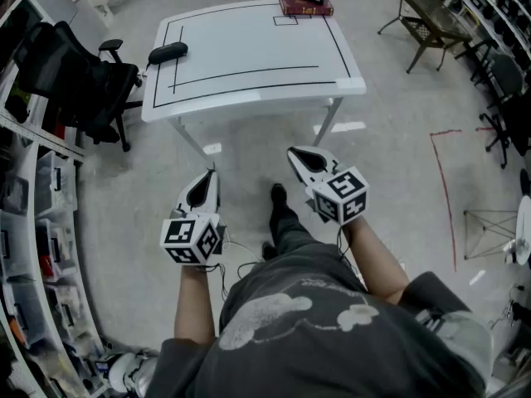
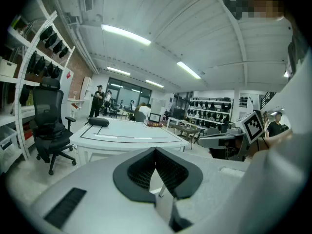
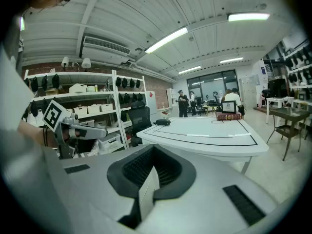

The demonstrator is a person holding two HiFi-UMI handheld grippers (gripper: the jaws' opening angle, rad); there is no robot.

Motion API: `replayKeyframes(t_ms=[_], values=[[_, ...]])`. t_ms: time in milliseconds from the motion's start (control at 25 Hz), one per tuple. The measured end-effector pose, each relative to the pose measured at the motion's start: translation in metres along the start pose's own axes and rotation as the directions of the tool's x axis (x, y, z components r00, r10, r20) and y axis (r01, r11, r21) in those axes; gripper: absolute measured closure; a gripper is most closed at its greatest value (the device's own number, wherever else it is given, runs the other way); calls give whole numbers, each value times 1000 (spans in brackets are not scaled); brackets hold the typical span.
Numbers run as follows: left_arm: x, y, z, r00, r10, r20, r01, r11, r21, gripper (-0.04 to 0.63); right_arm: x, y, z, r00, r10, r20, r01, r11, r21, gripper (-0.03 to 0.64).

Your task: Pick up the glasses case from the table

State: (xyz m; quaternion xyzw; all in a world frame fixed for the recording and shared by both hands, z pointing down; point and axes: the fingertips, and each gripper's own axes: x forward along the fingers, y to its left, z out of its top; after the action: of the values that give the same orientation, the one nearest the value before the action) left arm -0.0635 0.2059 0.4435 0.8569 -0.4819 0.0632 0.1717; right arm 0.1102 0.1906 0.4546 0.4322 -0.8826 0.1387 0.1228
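Observation:
The black glasses case [image 1: 168, 52] lies near the left far corner of the white table [image 1: 249, 65]. It also shows small in the left gripper view, where the case [image 2: 98, 122] sits on the tabletop, and in the right gripper view as a dark case [image 3: 162, 122]. I stand well back from the table. My left gripper [image 1: 204, 187] and right gripper [image 1: 300, 157] hang over the floor in front of me, both aimed toward the table. Each has its jaws together with nothing between them, as the left gripper [image 2: 156, 152] and right gripper [image 3: 154, 150] show close up.
A black office chair [image 1: 79, 77] stands left of the table beside shelving [image 1: 33, 222]. A red book with a framed picture [image 1: 305, 5] sits at the table's far edge. A low bench [image 1: 431, 15] and red floor tape [image 1: 444, 189] are at the right. People stand far behind.

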Motion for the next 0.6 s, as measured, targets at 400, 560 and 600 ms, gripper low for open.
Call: replayKeyframes(t_ms=[400,560,600], values=[[-11,2,-8,1000,3,3,-3,1000,-29,593,-1,8,-2,1000,0,-8,-1,1000,-13,618],[-12,13,-16,1000,28,-10,-28,999,-37,593,7,0,-4,1000,-22,2,22,1000,11,618],[-10,17,-15,999,34,-12,-35,999,-29,593,9,-3,-3,1000,-26,8,26,999,22,617]])
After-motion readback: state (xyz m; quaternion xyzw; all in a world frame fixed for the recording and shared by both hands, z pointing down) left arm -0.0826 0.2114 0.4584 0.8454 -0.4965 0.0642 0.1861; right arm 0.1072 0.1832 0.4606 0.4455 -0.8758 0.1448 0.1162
